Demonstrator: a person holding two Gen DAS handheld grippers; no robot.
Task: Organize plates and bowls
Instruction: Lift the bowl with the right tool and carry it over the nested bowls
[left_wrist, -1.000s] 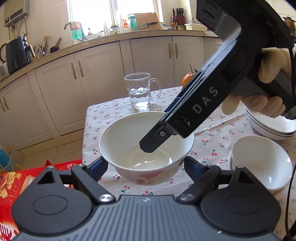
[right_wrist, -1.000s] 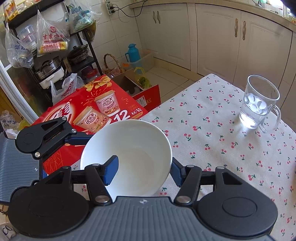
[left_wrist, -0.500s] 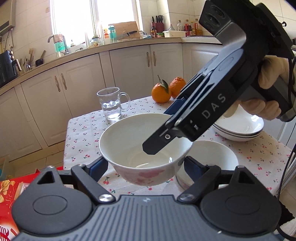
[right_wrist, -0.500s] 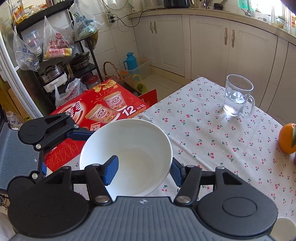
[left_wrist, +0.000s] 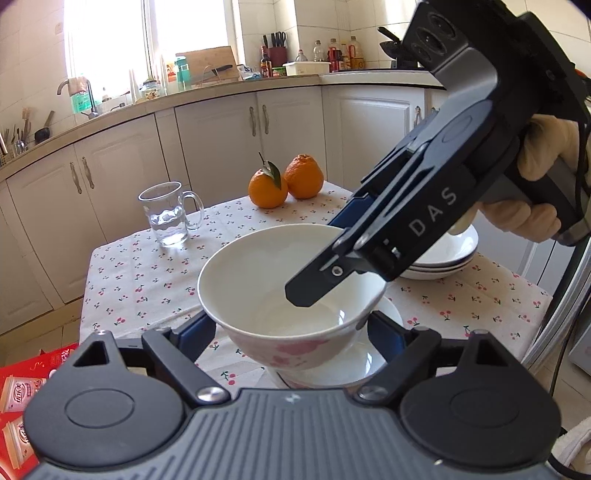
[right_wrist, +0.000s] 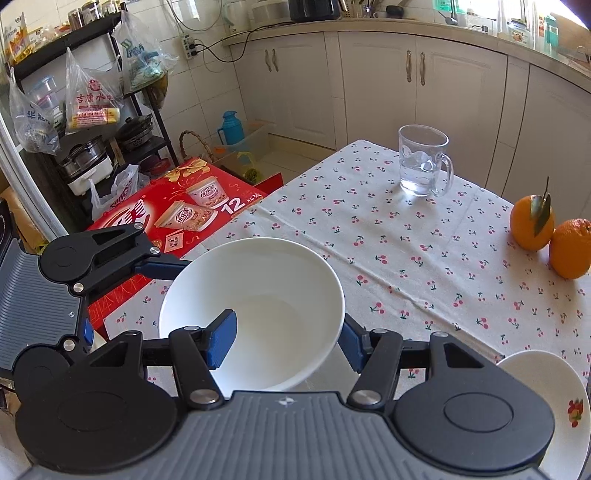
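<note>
Bowl (left_wrist: 280, 280), white with a pink pattern on its outer wall, is being carried above the bench (left_wrist: 147, 280) by both tongs at once. The left tongs (left_wrist: 291, 328) are standing around its lower body, one blue pad (left_wrist: 197, 328) against each side, clenched on the bowl across its width. The right tongs (right_wrist: 284, 339) are pinching the bowl's rim wall: one blue pad (right_wrist: 221, 338) is lying inside the bowl and the other is sitting outside against the wall, so these tongs are also clenched on the bowl. In the left wrist view, the right tongs are reaching down into the bowl from the upper right, with a gloved hand (left_wrist: 535, 184) wrapping the grip.

Directly beneath the carried bowl, a second white bowl (left_wrist: 343, 362) is resting on the bench; whether the two are touching cannot be told. A stack of white plates (left_wrist: 447, 258) is sitting on the bench behind the right tongs. In the right wrist view, a white dish with a fruit print (right_wrist: 557, 402) is showing at the lower right edge.

A cherry-print cloth is covering the bench. A glass mug (left_wrist: 168, 212) holding water is standing near the far corner, well apart from the bowl. Two oranges (left_wrist: 282, 181) are touching each other at the far edge. A red carton (right_wrist: 177, 218) is lying on the floor beside the bench.
</note>
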